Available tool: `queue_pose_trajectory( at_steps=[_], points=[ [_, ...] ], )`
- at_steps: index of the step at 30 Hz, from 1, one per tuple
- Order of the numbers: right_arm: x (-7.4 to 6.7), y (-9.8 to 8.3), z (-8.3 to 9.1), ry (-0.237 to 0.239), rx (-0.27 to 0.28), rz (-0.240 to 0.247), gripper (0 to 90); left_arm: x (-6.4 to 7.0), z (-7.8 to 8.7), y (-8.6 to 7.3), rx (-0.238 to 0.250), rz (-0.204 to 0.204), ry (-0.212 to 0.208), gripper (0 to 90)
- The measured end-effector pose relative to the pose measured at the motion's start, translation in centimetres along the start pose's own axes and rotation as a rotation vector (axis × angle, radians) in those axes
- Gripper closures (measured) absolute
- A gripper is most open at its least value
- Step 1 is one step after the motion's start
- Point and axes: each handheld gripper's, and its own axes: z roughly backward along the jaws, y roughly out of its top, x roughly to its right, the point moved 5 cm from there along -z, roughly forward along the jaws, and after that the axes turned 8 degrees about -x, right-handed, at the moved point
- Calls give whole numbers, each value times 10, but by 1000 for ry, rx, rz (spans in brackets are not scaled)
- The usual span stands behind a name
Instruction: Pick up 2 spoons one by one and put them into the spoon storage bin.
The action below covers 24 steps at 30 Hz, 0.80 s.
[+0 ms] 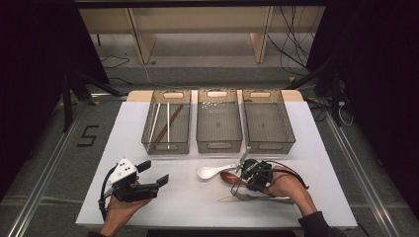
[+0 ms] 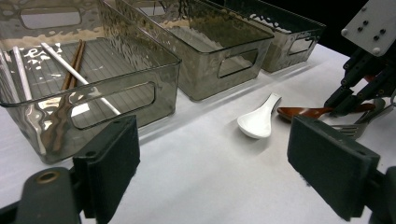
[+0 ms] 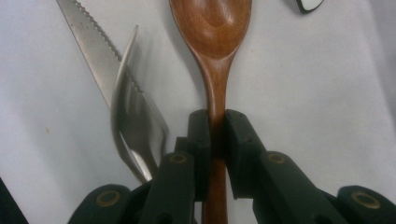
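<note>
My right gripper (image 3: 217, 119) is shut on the handle of a brown wooden spoon (image 3: 212, 28), both pads pressing on it just behind the bowl. In the high view this gripper (image 1: 245, 174) sits low over the white table, with the wooden spoon (image 1: 230, 177) pointing left. A white ceramic spoon (image 1: 210, 171) lies just left of it. Beside the wooden spoon lie a steel fork (image 3: 135, 126) and a serrated knife (image 3: 91, 42). My left gripper (image 1: 154, 173) is held open at the front left, nothing between its pads (image 2: 114, 158).
Three clear grey bins stand in a row at the back of the table (image 1: 173, 207). The left bin (image 1: 166, 147) holds several chopsticks (image 1: 165, 123); the middle bin (image 1: 219, 146) and the right bin (image 1: 269, 146) hold nothing. The knife (image 1: 252, 199) lies near the front edge.
</note>
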Motion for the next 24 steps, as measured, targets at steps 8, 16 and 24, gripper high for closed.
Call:
queue_pose_trajectory(
  at_steps=[8,16,24],
  points=[
    [1,-1,12,-10,43,10,818,0,0,0,-1,0,0,166],
    [4,-4,24,-13,87,-7,818,-1,0,0,0,2,2,166],
    [12,-2,41,-4,180,-77,818,-2,1,-1,-3,3,6,166]
  ],
)
